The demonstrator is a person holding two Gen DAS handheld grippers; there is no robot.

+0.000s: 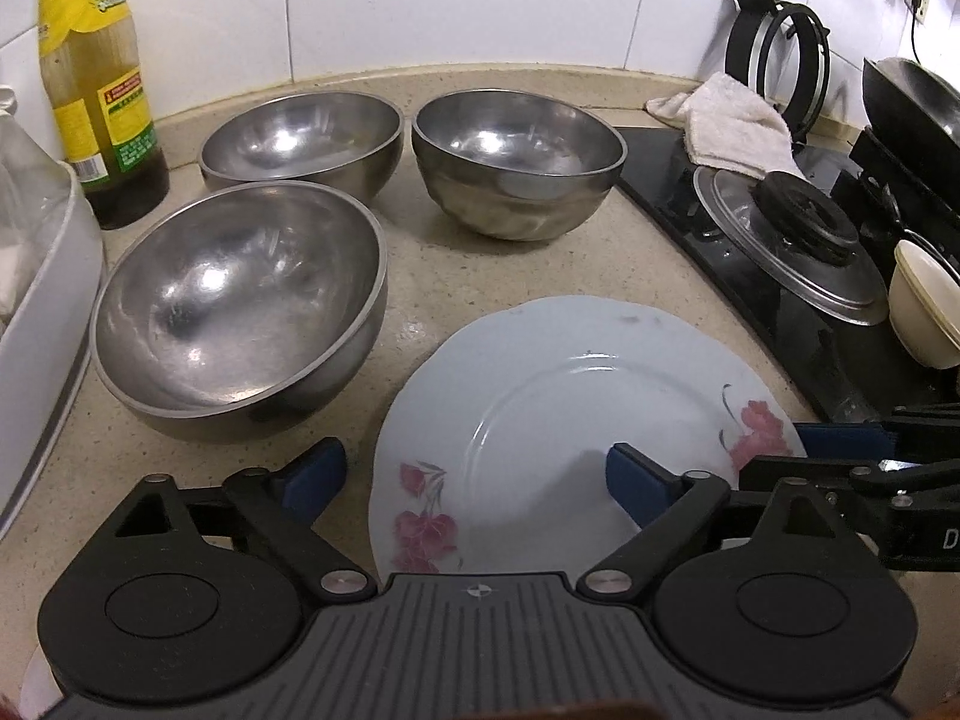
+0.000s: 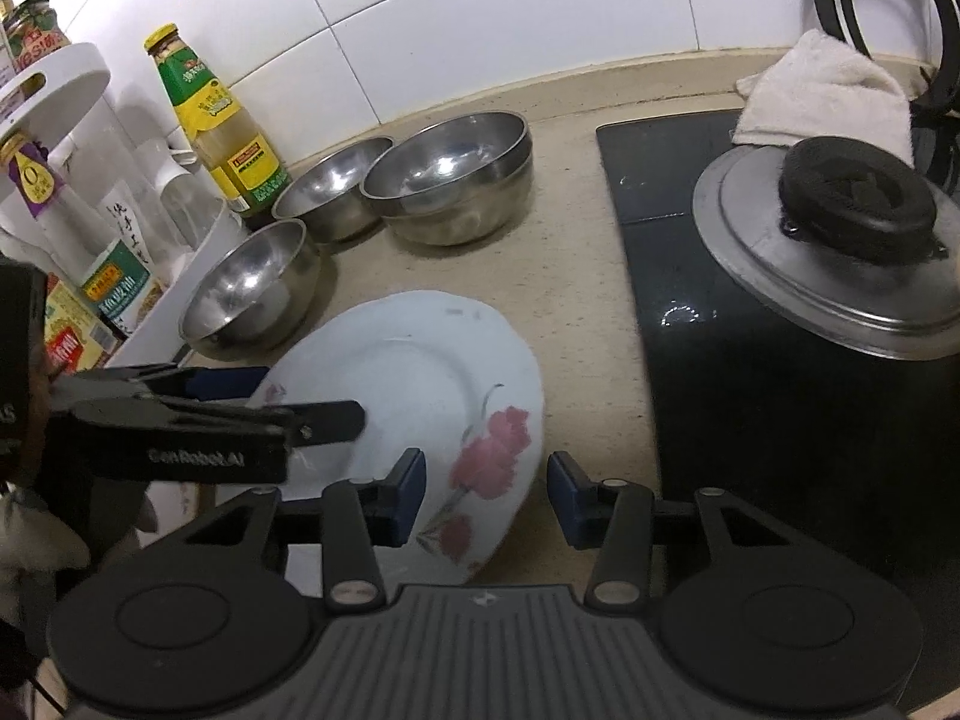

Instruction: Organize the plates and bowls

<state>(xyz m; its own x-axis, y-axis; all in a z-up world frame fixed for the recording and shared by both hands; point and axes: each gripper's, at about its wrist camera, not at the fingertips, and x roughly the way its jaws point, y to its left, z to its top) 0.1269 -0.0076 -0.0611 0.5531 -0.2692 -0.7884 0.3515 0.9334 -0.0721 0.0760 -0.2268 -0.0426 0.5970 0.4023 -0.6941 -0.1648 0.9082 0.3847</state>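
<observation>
Take the flowered plate (image 1: 570, 414) as the middle of it all, low on the speckled counter (image 1: 630, 252); going from the left, a white rack (image 1: 48, 300) stands far to the left of the plate, and a green-capped sauce bottle (image 1: 96, 90) stands behind it by the wall; next comes the big steel bowl (image 1: 240, 306), just to the left of the plate and not touching it; behind the plate and a bit left sits a second steel bowl (image 1: 300, 138); right behind the plate sits what looks like two steel bowls stacked (image 1: 519, 162), one inside the other, though I can't be sure; so maybe one bit of stacking is done, and two bowls and the plate are still left loose; to the right of the plate lies the black stove top (image 1: 780, 312) with a pot lid (image 1: 786, 240) and a white cloth (image 1: 732, 120) on it, and a cream bowl (image 1: 924, 306) leans at the far right edge; the left gripper (image 1: 477, 480) is wide open, holding nothing, one finger off the plate's left edge and one over its middle; the right gripper (image 2: 486, 495) is wide open too, holding nothing, with the plate's right rim between its fingers; I think a grab on the plate comes next.
</observation>
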